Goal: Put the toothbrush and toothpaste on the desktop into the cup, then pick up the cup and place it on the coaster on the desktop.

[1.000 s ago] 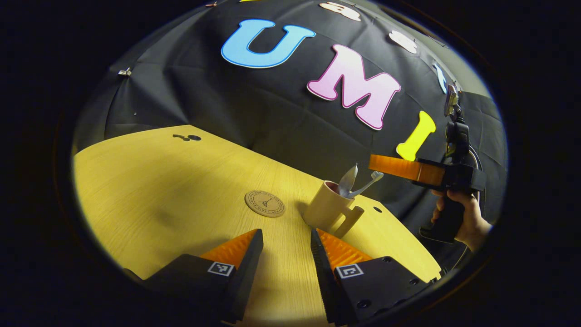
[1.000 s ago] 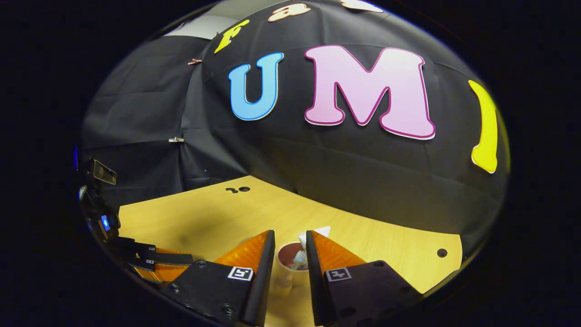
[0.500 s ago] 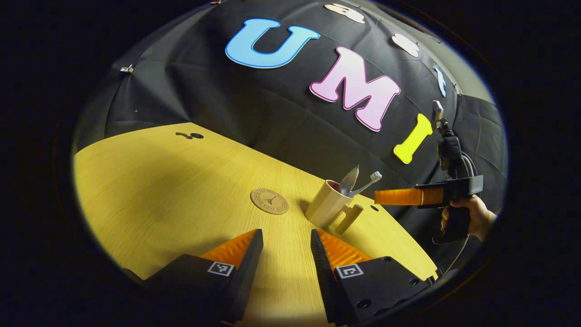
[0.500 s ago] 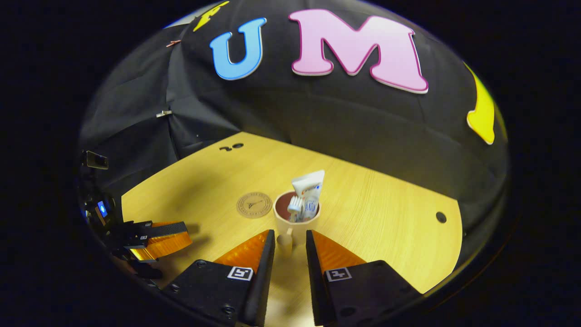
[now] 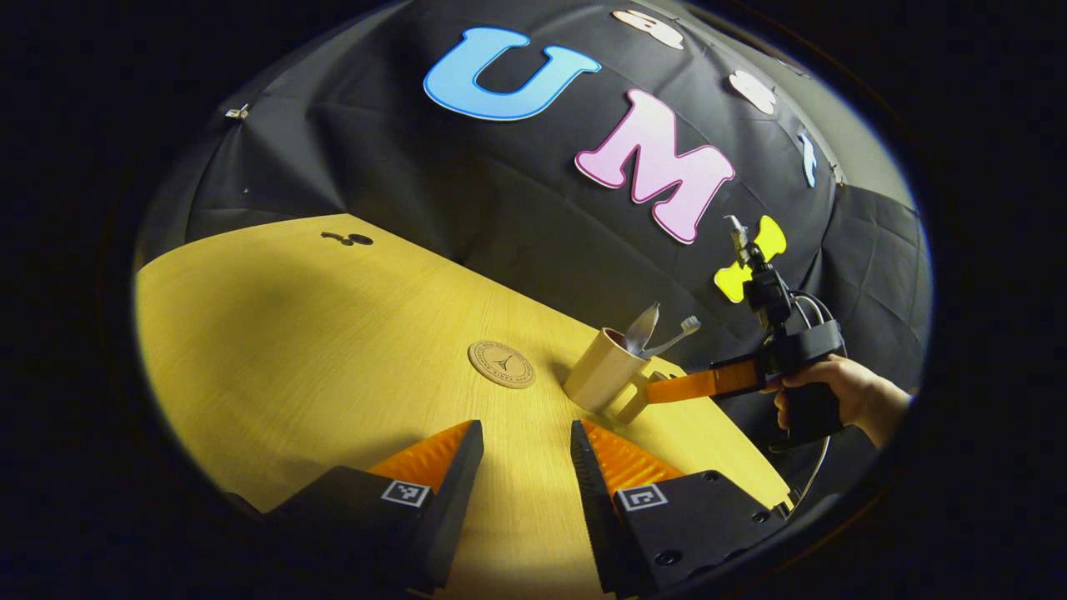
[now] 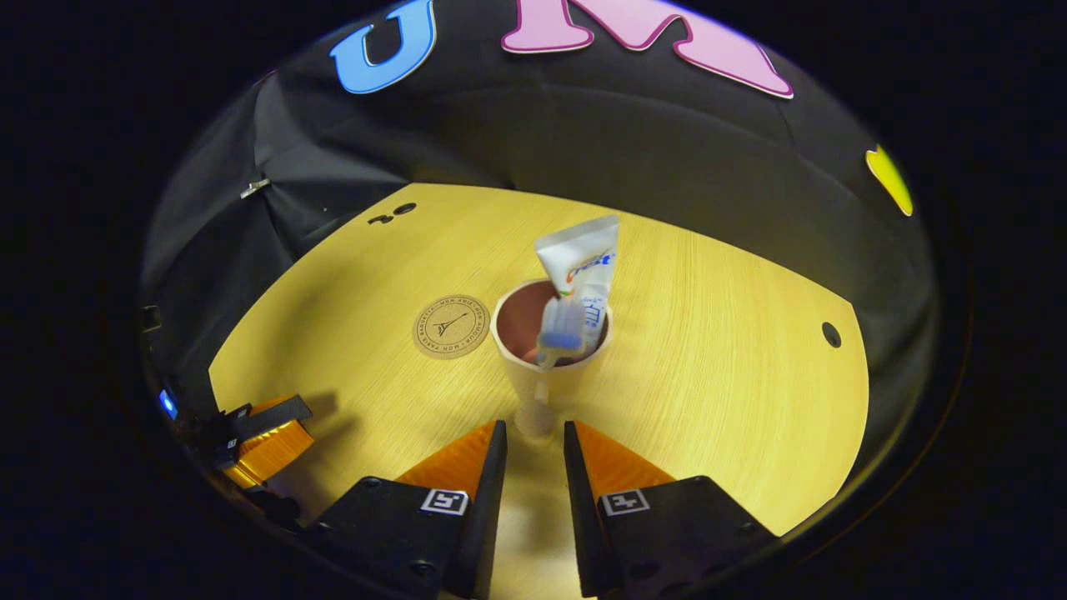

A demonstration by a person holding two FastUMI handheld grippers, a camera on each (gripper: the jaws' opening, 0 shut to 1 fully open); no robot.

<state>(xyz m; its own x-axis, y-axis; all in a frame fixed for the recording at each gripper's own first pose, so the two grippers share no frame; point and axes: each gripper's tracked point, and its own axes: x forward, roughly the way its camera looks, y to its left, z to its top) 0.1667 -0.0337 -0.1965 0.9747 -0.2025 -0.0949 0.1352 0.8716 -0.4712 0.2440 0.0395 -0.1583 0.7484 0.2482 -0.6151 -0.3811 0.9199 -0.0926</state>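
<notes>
right hand-held gripper (image 6: 533,437) at bottom centre of right gripper view, fingers spread a little, tips just short of the cup handle (image 6: 533,414), not pinching it. cup (image 6: 546,350) upright on the bench (image 6: 708,375) mid frame, toothpaste (image 6: 581,267) and toothbrush (image 6: 560,329) standing in it. coaster (image 6: 451,326) flat just left of the cup, apart from it. left hand-held gripper (image 5: 523,437) at bottom of left gripper view, fingers spread, nothing between, over bare bench. farther right in that view the cup (image 5: 602,375), handle toward the other gripper's fingers (image 5: 696,385), held by a hand (image 5: 834,392) at right edge.
</notes>
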